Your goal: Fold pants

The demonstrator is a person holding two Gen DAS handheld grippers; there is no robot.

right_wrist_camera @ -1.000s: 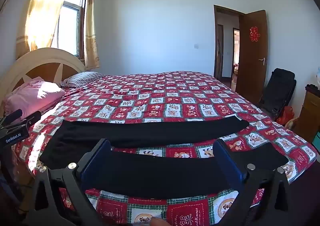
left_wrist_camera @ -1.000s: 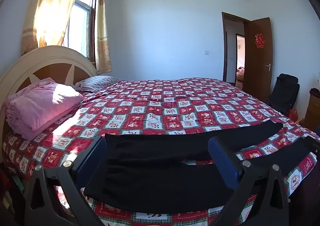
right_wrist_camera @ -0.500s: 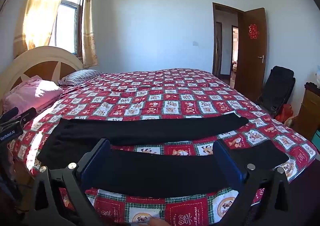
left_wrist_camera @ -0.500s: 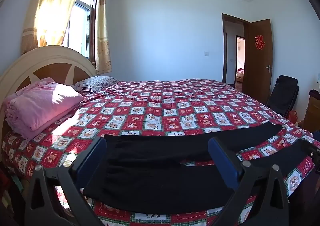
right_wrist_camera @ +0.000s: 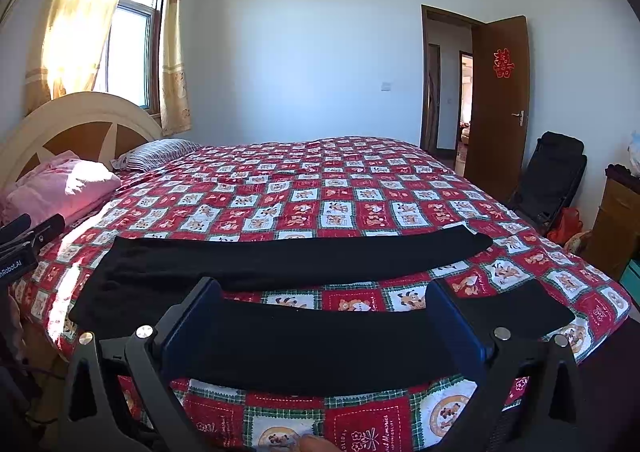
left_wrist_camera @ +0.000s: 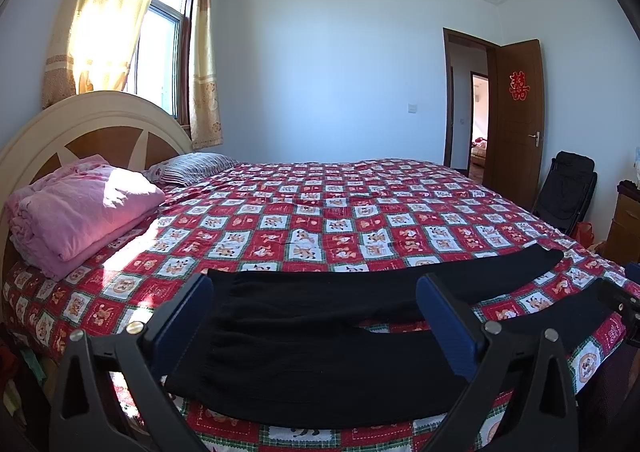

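Black pants lie flat along the near edge of the bed, waist at the left, both legs stretched to the right and spread apart. In the right wrist view the same pants show a far leg and a near leg with quilt between them. My left gripper hovers open above the waist end, nothing between its blue pads. My right gripper is open too, held over the near leg. The left gripper's tip shows at the left edge of the right wrist view.
The bed carries a red and white patterned quilt. A folded pink blanket and a striped pillow lie by the wooden headboard. At the right stand a black chair, an open brown door and a wooden cabinet.
Both grippers have shifted only slightly, the right one a little toward the near leg. The pants lie as before and both grippers stay open.
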